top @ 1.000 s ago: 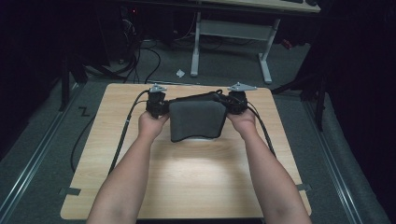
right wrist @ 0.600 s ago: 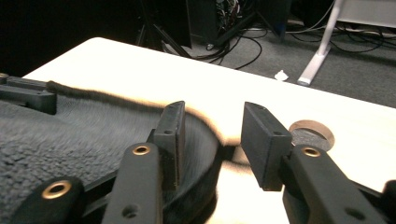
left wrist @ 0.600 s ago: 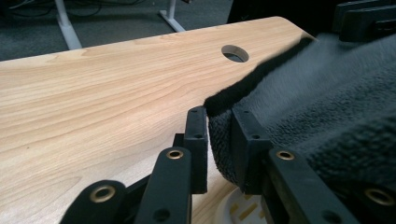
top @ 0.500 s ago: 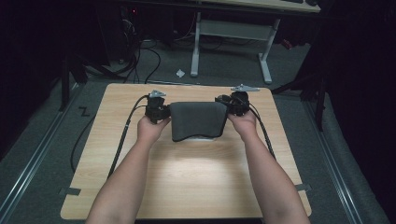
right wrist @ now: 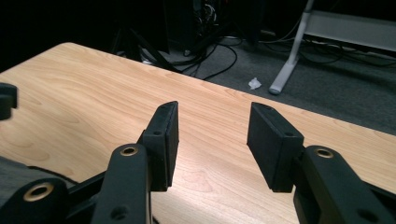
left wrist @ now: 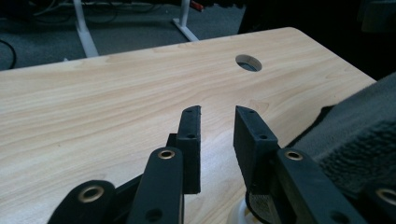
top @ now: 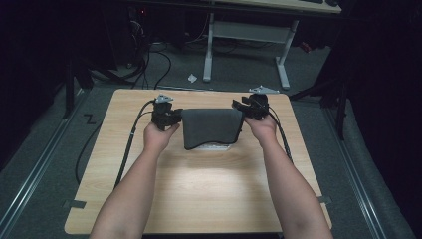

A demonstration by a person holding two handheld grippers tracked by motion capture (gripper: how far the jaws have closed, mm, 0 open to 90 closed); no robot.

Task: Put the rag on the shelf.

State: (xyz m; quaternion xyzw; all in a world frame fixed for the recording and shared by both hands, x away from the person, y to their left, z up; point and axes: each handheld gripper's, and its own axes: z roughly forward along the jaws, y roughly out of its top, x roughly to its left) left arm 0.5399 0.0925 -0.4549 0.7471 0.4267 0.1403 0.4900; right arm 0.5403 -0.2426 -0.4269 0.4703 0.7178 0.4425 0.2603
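Note:
A dark grey cloth (top: 211, 127) lies folded at the table's far middle, draped over a white object (top: 215, 147) that peeks out at its near edge. My left gripper (top: 168, 116) sits at the cloth's far left corner and my right gripper (top: 245, 106) at its far right corner. In the left gripper view the left gripper (left wrist: 217, 126) is open over bare wood, with the cloth (left wrist: 359, 130) just to its right. The right gripper (right wrist: 212, 126) also stands open, the cloth (right wrist: 14, 170) low at its left. Both pairs of jaws have just been opening, with nothing between them.
The wooden table (top: 199, 189) has a round cable hole (left wrist: 248, 62) near its far edge. Cables trail from both grippers toward me along the tabletop. Beyond the table, a white desk frame (top: 209, 50) and cords stand on the grey floor.
Both grippers have let go of the cloth's far corners and opened. The cloth has settled flat, and the hands have drawn slightly apart.

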